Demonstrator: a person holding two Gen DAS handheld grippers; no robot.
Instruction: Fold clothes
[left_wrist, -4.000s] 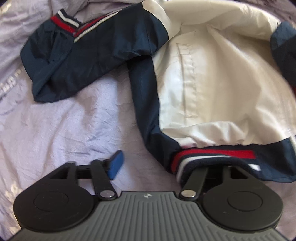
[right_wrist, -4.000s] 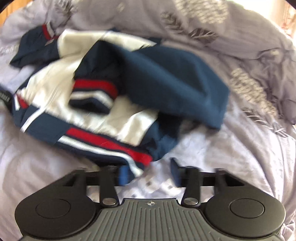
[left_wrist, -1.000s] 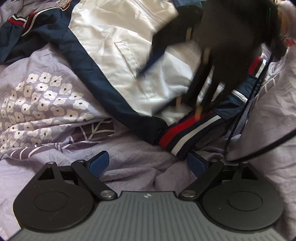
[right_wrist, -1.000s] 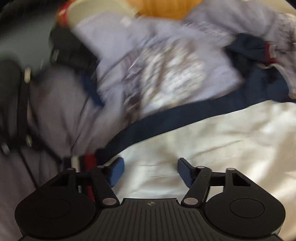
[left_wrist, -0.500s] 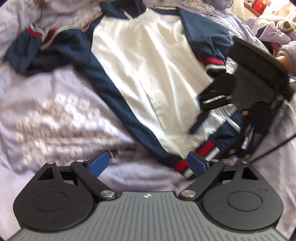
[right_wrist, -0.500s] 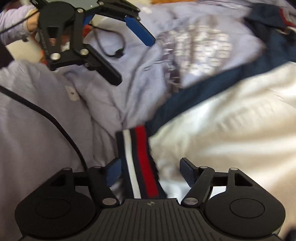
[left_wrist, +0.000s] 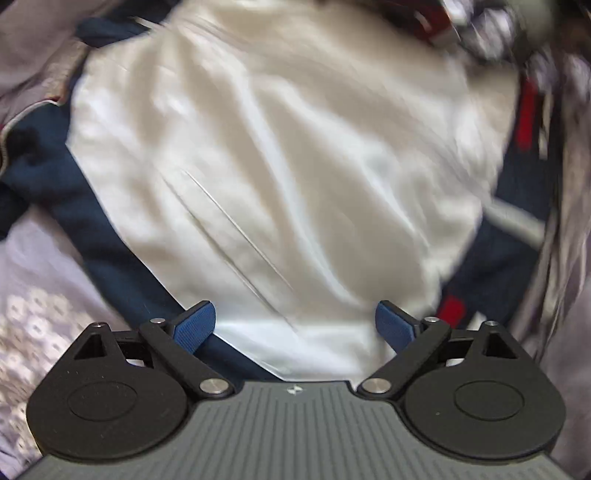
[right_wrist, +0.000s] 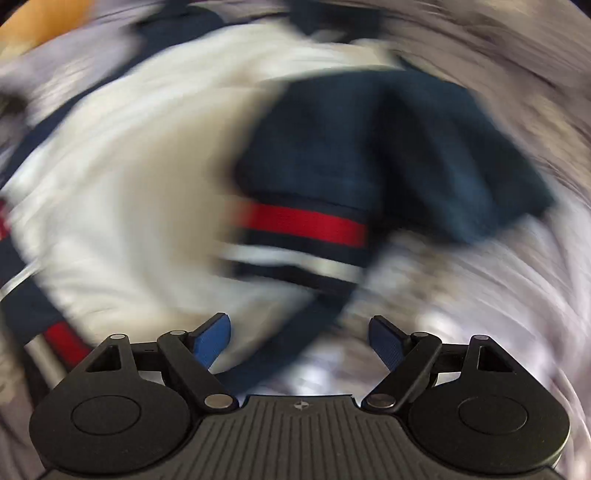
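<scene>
Your left tool (left_wrist: 294, 326) is spread wide with nothing between its blue pads (left_wrist: 194, 327), poised right over the near edge of the jacket (left_wrist: 280, 177). That jacket lies open on the bed sheet (left_wrist: 33, 295), its white lining facing you, a long seam line running diagonally across it. Navy trim (left_wrist: 99, 243) borders the lining on your left, and a red-and-white striped hem band (left_wrist: 452, 310) shows at the lower right.

Your right tool (right_wrist: 300, 341) is likewise released, jaws apart and holding nothing. The view is heavily blurred. Ahead of it, a navy sleeve (right_wrist: 388, 147) lies folded across the white lining (right_wrist: 122, 192), its red-and-white striped cuff (right_wrist: 303, 236) pointing toward you. The lavender sheet (right_wrist: 461, 288) spreads to the right of the sleeve.
</scene>
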